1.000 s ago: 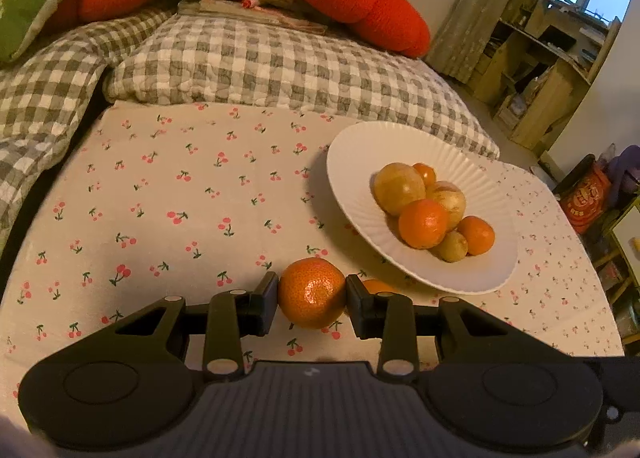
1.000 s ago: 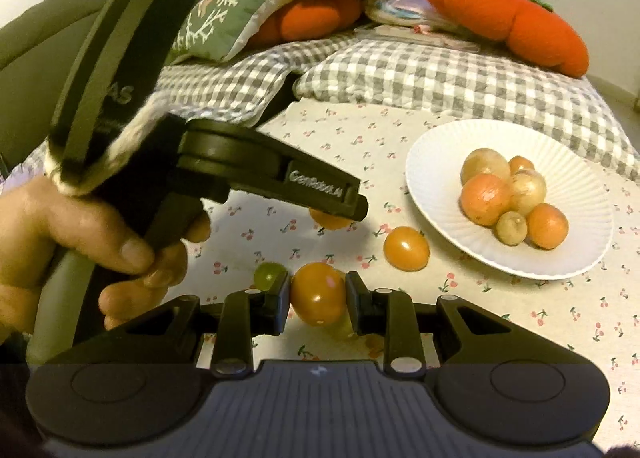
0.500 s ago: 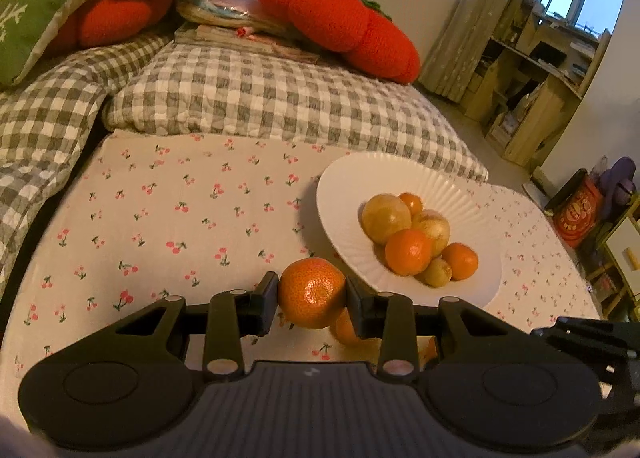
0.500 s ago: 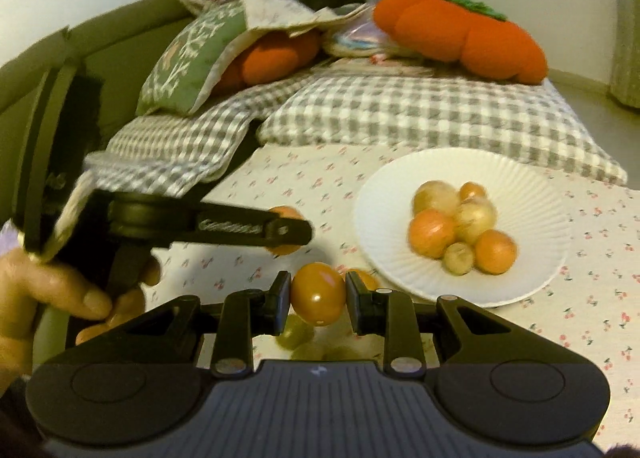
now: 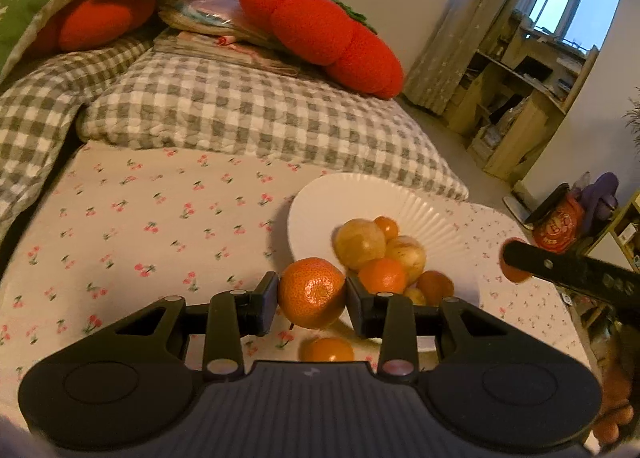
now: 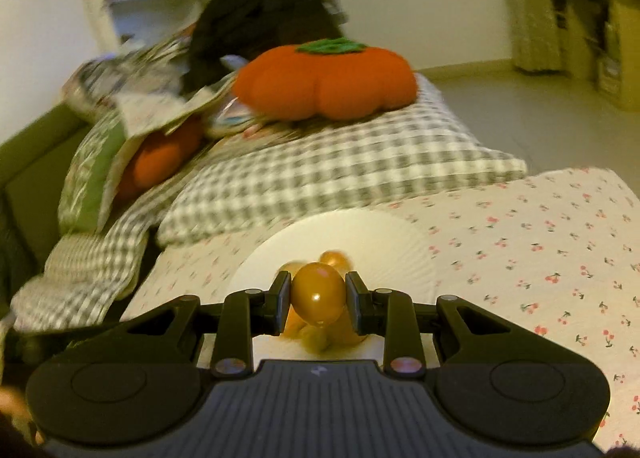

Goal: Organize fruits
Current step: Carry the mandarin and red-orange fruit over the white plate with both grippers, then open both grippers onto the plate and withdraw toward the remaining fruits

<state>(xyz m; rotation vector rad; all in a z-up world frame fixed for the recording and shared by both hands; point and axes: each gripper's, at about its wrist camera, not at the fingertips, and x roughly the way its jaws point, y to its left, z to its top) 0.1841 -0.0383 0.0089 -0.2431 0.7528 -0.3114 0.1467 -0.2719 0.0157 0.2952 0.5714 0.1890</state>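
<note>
Over the cherry-print cloth (image 5: 140, 217): left gripper (image 5: 312, 298) clamped on a mandarin (image 5: 312, 292) beside the white plate (image 5: 340, 197); right gripper (image 6: 318, 296) clamped on a glossy orange tomato (image 6: 318, 294) above that plate (image 6: 380, 242). Left view alone shows a loose orange fruit (image 5: 327, 350) on the cloth.

Right-wrist view motion-blurred; plate (image 6: 400, 254) fruit largely hidden behind the tongs-held tomato (image 6: 318, 294).
</note>
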